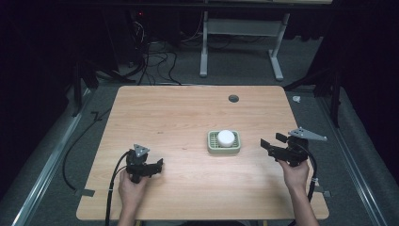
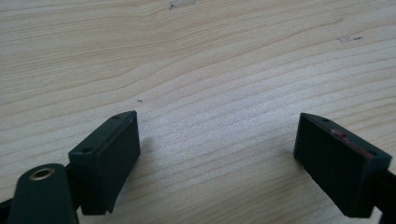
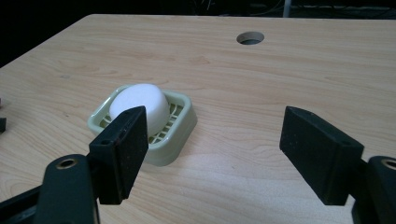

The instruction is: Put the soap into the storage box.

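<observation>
A pale green slatted soap dish [image 1: 224, 149] sits right of the table's middle, with a white rounded soap bar [image 1: 226, 138] lying in it. My right gripper [image 1: 270, 144] hovers open just to the right of the dish, jaws pointing toward it. In the right gripper view the soap [image 3: 140, 103] and dish [image 3: 184, 122] lie ahead and to the left of the open right gripper [image 3: 224, 154], nothing between the jaws. My left gripper [image 1: 159, 165] is open near the front left of the table. The left gripper [image 2: 217, 158] looks down on bare wood.
The light wooden table [image 1: 164, 117] has a round cable hole [image 1: 233, 98] near its far edge. Beyond the table stand a white desk frame [image 1: 240, 42] and a tangle of cables [image 1: 150, 61] on the grey floor. Dark surroundings close in on both sides.
</observation>
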A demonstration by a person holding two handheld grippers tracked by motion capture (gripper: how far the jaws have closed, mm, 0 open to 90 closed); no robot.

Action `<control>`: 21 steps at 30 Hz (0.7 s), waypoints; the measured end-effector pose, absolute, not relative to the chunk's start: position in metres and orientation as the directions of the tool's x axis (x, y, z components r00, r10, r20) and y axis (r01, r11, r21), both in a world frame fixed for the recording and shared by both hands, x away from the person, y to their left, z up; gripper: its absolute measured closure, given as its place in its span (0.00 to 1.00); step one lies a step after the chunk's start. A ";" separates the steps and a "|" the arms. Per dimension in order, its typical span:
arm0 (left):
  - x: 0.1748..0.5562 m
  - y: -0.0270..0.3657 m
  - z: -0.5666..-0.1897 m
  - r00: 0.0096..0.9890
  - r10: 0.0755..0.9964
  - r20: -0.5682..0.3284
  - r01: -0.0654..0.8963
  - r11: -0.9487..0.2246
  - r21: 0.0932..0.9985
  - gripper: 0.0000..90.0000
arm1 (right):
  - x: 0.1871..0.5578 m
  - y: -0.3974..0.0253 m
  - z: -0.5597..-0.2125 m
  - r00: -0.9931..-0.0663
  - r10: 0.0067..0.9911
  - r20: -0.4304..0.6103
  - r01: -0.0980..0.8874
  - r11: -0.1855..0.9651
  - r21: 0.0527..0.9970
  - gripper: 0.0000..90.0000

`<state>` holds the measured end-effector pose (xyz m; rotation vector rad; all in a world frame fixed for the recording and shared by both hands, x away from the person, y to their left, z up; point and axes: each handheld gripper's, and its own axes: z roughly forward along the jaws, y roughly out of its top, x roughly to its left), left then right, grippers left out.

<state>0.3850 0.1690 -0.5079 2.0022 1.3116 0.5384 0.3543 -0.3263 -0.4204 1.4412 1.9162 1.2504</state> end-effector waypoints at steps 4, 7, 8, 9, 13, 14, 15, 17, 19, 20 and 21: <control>0.385 0.169 -0.508 0.408 0.913 -0.022 0.634 -0.266 0.726 0.17 | 0.350 -0.327 -0.425 -0.363 0.915 0.177 0.529 0.045 0.848 0.27; 0.385 0.169 -0.508 0.408 0.913 -0.022 0.634 -0.266 0.726 0.17 | 0.349 -0.328 -0.426 -0.362 0.915 0.178 0.530 0.045 0.847 0.27; 0.385 0.169 -0.508 0.408 0.913 -0.022 0.634 -0.266 0.726 0.17 | 0.349 -0.328 -0.426 -0.363 0.915 0.177 0.529 0.046 0.847 0.27; 0.385 0.169 -0.508 0.408 0.913 -0.022 0.634 -0.266 0.726 0.17 | 0.348 -0.328 -0.426 -0.360 0.915 0.182 0.532 0.041 0.846 0.27; 0.385 0.169 -0.508 0.408 0.913 -0.022 0.634 -0.266 0.726 0.17 | 0.346 -0.329 -0.428 -0.359 0.915 0.185 0.531 0.037 0.847 0.28; 0.385 0.169 -0.508 0.409 0.912 -0.021 0.635 -0.268 0.725 0.17 | 0.346 -0.329 -0.430 -0.360 0.914 0.185 0.531 0.038 0.846 0.28; 0.385 0.169 -0.508 0.409 0.912 -0.021 0.635 -0.268 0.725 0.17 | 0.346 -0.329 -0.430 -0.360 0.914 0.185 0.531 0.038 0.846 0.28; 0.385 0.169 -0.508 0.409 0.912 -0.022 0.635 -0.267 0.725 0.17 | 0.345 -0.328 -0.431 -0.358 0.914 0.191 0.536 0.034 0.844 0.28; 0.385 0.169 -0.508 0.409 0.912 -0.022 0.635 -0.267 0.725 0.17 | 0.344 -0.328 -0.434 -0.361 0.913 0.191 0.538 0.037 0.842 0.28; 0.385 0.169 -0.508 0.409 0.912 -0.022 0.635 -0.267 0.725 0.17 | 0.343 -0.327 -0.435 -0.359 0.913 0.195 0.541 0.033 0.840 0.28; 0.385 0.169 -0.508 0.409 0.912 -0.021 0.635 -0.268 0.725 0.17 | 0.343 -0.327 -0.435 -0.359 0.913 0.195 0.541 0.033 0.840 0.28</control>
